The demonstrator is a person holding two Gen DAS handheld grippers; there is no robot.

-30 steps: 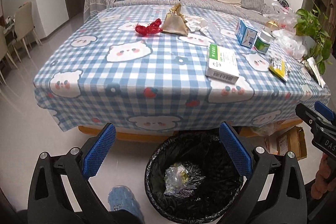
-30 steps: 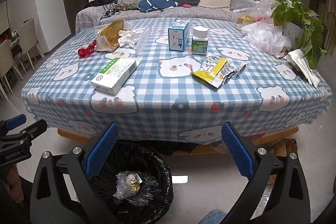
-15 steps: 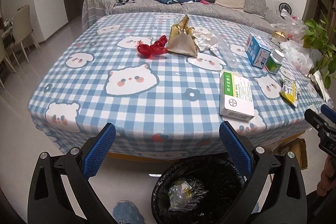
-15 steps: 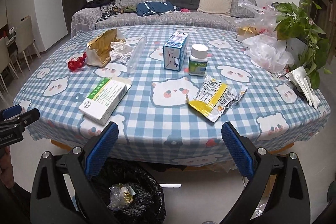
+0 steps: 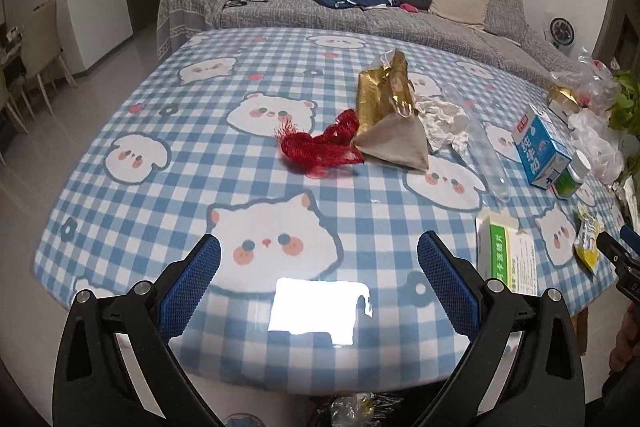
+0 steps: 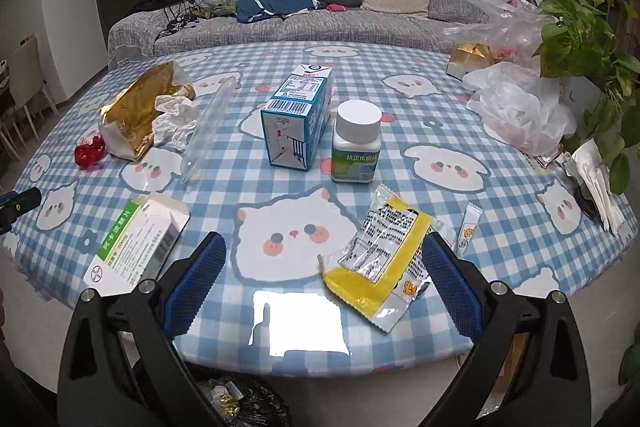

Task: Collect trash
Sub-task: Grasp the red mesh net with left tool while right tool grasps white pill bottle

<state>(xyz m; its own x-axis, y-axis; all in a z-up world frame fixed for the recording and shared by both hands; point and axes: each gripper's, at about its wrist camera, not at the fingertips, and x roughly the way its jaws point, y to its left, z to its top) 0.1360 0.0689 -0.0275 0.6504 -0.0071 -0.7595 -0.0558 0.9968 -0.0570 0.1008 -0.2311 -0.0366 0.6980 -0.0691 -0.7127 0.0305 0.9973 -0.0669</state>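
Fingers of both the left gripper point(image 5: 319, 277) and right gripper point(image 6: 323, 277) are spread wide, holding nothing, over the near edge of the checked table point(image 6: 400, 75). Nearest the right gripper lies a yellow foil wrapper point(image 6: 380, 263): likely light, crinkly and slippery, best pinched at its raised torn edge. A small sachet point(image 6: 469, 229) lies just beside it.

The black trash bag point(image 6: 240, 407) shows only as a sliver under the counter's point(image 6: 280, 367) near edge in both views, its rim and most of its contents hidden. At the right edge of the left wrist view, the other hand-held gripper point(image 5: 624, 263) is cut off, so its jaws cannot be read. Print on the green-and-white box point(image 6: 136, 247) is too small to read.
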